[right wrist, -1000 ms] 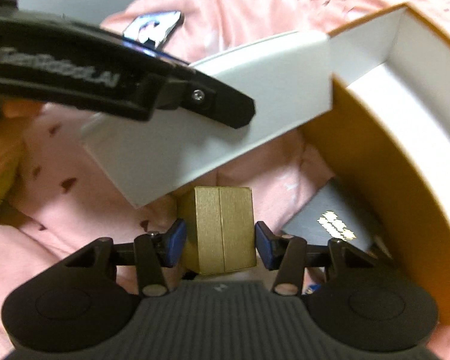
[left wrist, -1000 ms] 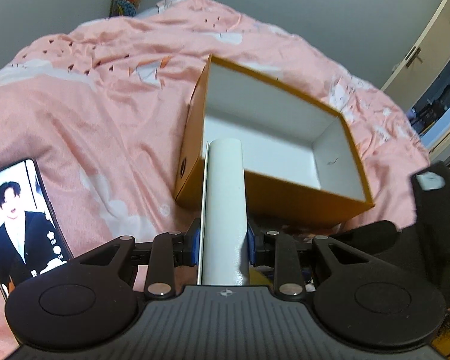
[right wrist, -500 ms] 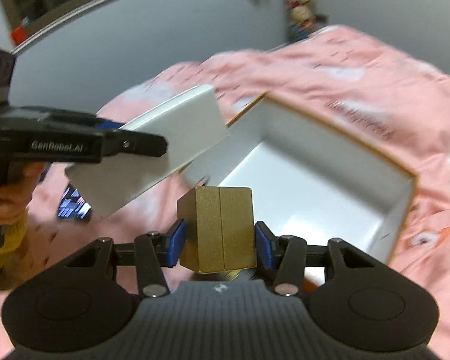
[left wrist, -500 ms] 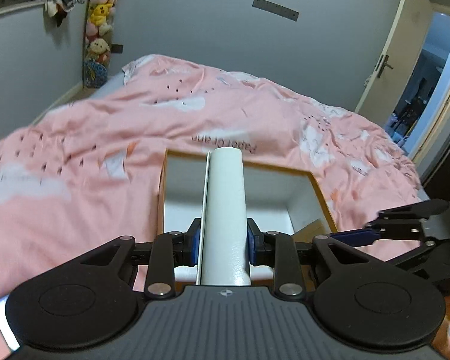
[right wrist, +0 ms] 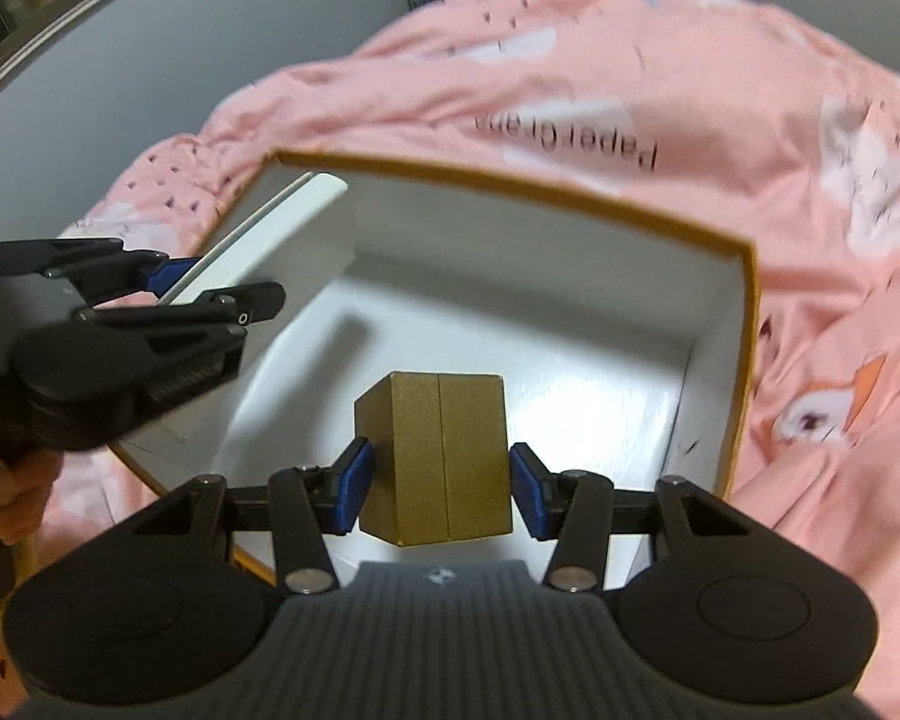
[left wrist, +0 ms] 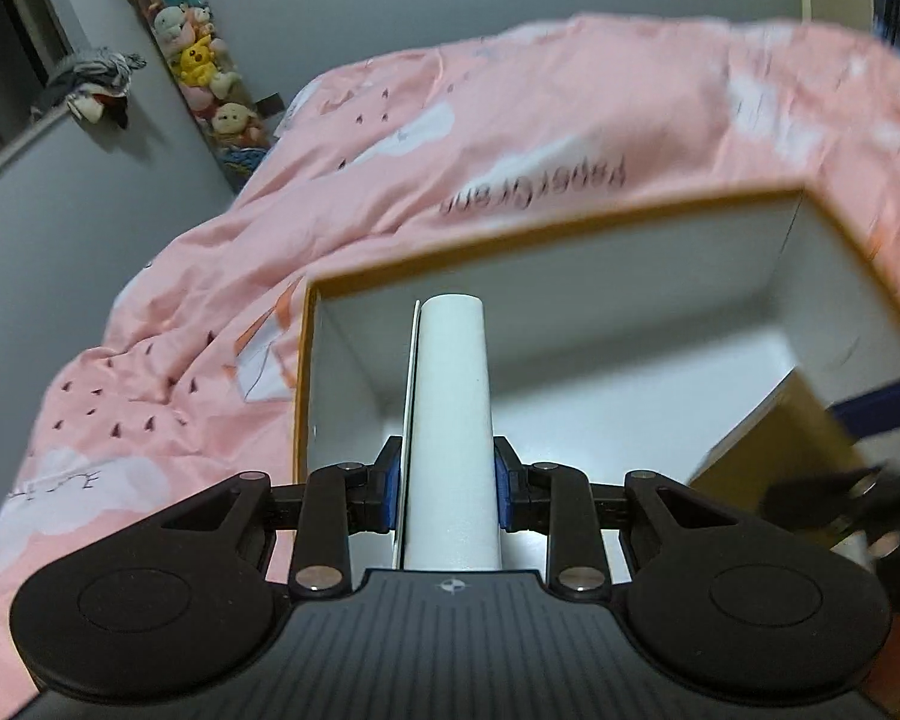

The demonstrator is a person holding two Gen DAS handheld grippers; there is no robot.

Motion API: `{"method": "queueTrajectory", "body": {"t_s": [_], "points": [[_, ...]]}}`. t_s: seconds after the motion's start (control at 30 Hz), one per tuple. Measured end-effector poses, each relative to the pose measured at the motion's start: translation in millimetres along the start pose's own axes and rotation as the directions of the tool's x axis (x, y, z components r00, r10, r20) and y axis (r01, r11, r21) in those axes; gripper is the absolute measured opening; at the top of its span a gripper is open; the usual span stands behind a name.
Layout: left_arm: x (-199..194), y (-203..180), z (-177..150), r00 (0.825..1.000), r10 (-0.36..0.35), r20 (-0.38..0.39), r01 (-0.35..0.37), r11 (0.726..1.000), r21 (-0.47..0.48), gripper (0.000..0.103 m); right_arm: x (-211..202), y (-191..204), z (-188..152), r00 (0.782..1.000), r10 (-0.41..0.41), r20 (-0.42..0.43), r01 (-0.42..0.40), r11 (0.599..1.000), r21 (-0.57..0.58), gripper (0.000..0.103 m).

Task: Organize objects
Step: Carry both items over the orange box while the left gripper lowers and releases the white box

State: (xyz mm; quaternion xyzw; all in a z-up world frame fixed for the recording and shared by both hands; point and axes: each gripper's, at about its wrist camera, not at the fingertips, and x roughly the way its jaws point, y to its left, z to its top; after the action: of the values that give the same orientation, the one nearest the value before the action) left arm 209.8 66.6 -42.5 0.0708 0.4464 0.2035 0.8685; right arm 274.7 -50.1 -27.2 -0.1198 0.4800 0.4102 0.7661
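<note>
Over the open orange box (right wrist: 744, 324) on the bed, the right gripper (right wrist: 441, 489) clamps a gold box (right wrist: 438, 456). The left gripper (left wrist: 450, 492) pinches a white box (left wrist: 453, 420) above the box's left wall. Only the left view shows hanging plush toys (left wrist: 210, 78).

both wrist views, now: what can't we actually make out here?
- Gold box, left wrist view: blurred, cut by the right gripper.
- White box, right wrist view: near end hidden by the left gripper.
- Orange box floor, both views: partly covered by held items; contact cannot be told.
- Blanket print: blurred, barely readable.
</note>
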Motion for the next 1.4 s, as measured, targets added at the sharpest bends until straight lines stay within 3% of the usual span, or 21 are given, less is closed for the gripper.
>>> {"method": "queueTrajectory", "body": {"t_s": [0.2,0.43,0.6,0.8,0.9,0.97,1.07,1.13,1.23,1.37,1.4], "points": [[20.3,-8.1,-11.6,0.993,0.100,-0.068,-0.096,0.994,0.056,0.033,12.6,-0.8,-6.1,0.999,0.003,-0.032,-0.003,1.000,0.001,0.051],[28.4,-24.5,-17.6,0.979,0.179,-0.093,-0.165,0.976,0.145,0.033,28.6,7.2,-6.5,0.998,0.019,-0.059,-0.020,1.000,-0.017,0.047],[25.3,-14.6,-14.3,0.987,0.122,-0.101,-0.115,0.991,0.075,0.037,30.1,7.5,-6.8,0.997,0.011,-0.071,-0.012,1.000,-0.014,0.047],[12.2,6.7,-13.6,0.996,-0.048,-0.075,0.043,0.997,-0.065,0.039,31.4,10.7,-6.5,0.995,-0.013,-0.095,0.011,1.000,-0.022,0.047],[-1.5,29.4,-15.2,0.988,-0.153,-0.011,0.150,0.975,-0.163,0.039,34.1,12.3,-6.6,0.991,-0.022,-0.129,0.020,1.000,-0.015,0.047],[-13.3,50.8,-14.4,0.976,-0.213,0.044,0.217,0.946,-0.241,0.039,38.7,11.5,-7.3,0.987,-0.030,-0.160,0.032,0.999,0.009,0.047],[-30.6,93.6,-14.6,0.946,-0.288,0.150,0.324,0.863,-0.388,0.039,39.8,13.0,-6.7,0.986,-0.035,-0.160,0.038,0.999,0.016,0.047],[-36.4,116.4,-16.1,0.938,-0.291,0.188,0.346,0.821,-0.455,0.039,40.1,15.0,-5.7,0.987,-0.039,-0.156,0.042,0.999,0.020,0.047],[-35.0,129.8,-18.4,0.950,-0.257,0.179,0.312,0.824,-0.474,0.042,42.1,16.0,-2.5,0.988,-0.023,-0.153,0.031,0.998,0.054,0.047],[-18.9,130.4,-32.2,0.966,-0.235,0.105,0.256,0.824,-0.506,0.042,48.0,18.6,6.0,0.990,-0.047,-0.135,0.063,0.991,0.119,0.047],[-15.0,129.4,-35.8,0.965,-0.247,0.093,0.259,0.818,-0.514,0.037,49.5,21.1,8.0,0.990,-0.045,-0.131,0.062,0.990,0.129,0.047]]}}
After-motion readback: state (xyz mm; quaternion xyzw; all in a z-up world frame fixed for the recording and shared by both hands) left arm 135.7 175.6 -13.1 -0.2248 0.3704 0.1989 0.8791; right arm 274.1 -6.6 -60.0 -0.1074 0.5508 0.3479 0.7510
